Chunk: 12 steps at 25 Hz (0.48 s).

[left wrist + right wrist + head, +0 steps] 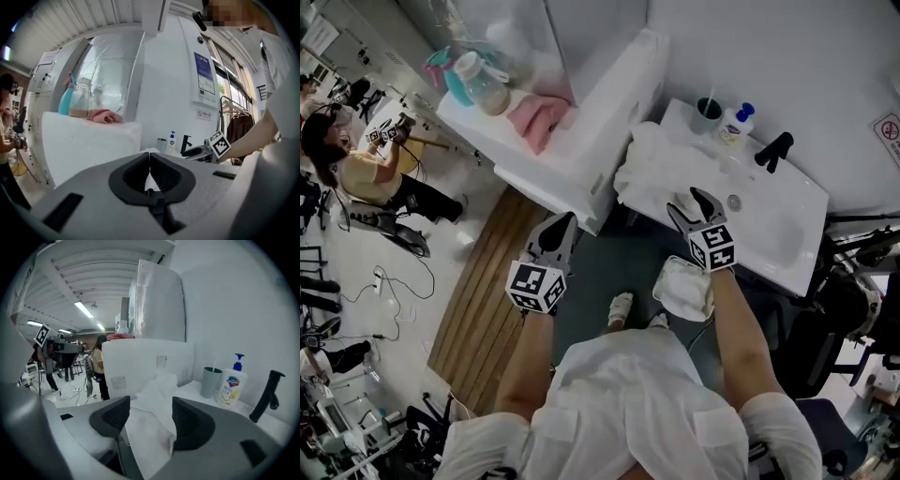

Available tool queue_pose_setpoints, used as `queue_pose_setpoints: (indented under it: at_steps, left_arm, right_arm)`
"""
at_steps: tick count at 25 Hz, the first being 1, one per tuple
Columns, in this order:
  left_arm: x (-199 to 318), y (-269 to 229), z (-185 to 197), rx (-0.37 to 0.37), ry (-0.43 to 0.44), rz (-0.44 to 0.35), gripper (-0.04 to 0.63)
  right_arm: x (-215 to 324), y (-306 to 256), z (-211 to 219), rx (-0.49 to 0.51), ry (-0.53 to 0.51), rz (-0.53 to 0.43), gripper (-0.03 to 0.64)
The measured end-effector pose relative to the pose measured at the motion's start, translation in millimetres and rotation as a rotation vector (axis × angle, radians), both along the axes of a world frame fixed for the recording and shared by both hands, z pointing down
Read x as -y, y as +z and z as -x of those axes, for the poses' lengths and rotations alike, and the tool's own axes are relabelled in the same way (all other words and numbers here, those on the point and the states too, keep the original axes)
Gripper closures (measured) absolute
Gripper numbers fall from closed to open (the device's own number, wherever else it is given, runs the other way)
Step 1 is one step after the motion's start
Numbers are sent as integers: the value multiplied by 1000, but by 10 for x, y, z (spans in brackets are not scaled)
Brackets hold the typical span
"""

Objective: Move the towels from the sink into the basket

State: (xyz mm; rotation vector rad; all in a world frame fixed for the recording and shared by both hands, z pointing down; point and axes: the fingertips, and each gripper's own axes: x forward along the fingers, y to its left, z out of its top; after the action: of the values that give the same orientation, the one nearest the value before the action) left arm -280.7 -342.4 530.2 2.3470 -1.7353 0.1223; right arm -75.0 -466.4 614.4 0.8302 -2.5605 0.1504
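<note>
The right tongs (pixel 150 405) are released, jaws wide apart, with the white towel (pixel 159 385) showing between them and neither pad pressing it. The left tongs (pixel 149 159) are clenched on nothing. The towel is plain white and rumpled, heaped over the sink (pixel 773 220) at its 9 o'clock edge and spilling off the rim. At 6 o'clock of the right tongs, on the floor, sits the basket (pixel 660 281), with white cloth inside.
</note>
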Motion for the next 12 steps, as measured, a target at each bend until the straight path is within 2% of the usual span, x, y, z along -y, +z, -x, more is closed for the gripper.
queue_pose_setpoints:
  at_steps: [9,12]
  left_arm:
    - [164,135,-40,-8,-13,16,586]
    - [201,172,-34,-4,-12,25,586]
  right_arm:
    - [447,467,350,-162,-85,-5,304]
    - [563,580,456,-243,-108,-33,296]
